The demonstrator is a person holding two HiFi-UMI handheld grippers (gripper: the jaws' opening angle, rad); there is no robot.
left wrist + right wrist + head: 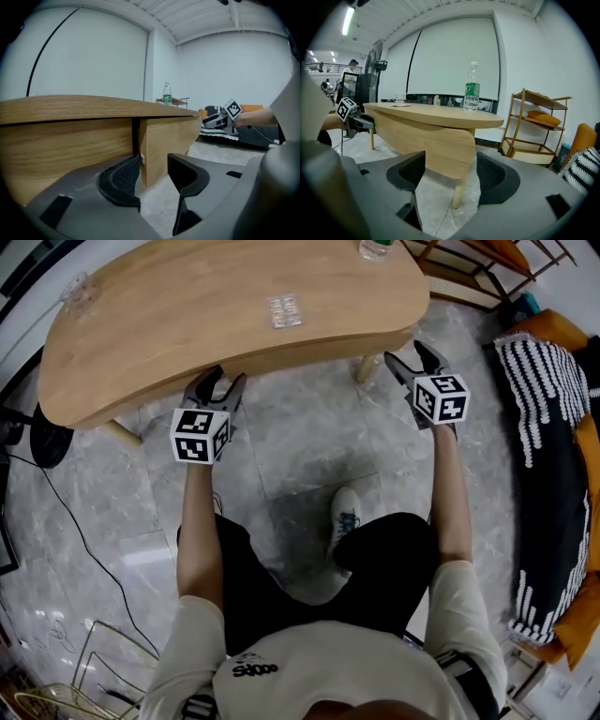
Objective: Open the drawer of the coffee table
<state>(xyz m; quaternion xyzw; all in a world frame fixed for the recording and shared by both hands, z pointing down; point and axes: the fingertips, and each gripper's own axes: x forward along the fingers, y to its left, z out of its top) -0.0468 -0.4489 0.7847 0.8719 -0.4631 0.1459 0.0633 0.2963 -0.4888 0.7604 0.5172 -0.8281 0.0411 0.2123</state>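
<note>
The person sits low in front of the coffee table (187,315), one white shoe (345,517) set on the grey marble floor (281,456), and both forearms reach towards the table's near side. The left gripper (220,382) is just before the wooden skirt under the table top, its tips almost at the edge. Its two jaws stand well apart and nothing is between them. Seen along its jaws, a dark vertical gap (136,136) divides the skirt into two panels right ahead of it. The right gripper (411,357) is at the right end of the table's near side, beside a pale table leg (458,199). Its jaws also stand wide apart and hold nothing, and the rounded end of the skirt shows beyond them. The drawer (166,136) seems to be the panel between the two grippers, to the right of the gap. It sits closed under the table top, though I cannot tell this for sure. On the table top lies a small clear packet (285,310) near the middle, and a glass (398,98) is towards the left end. A water bottle (472,89) with a green label stands at the far right edge. Behind the table's right end there is a thin metal rack (539,126), and to the right of the table lies a black and white striped cushion (539,399). Left of the table, a black fan (375,58) stands on the floor.
</note>
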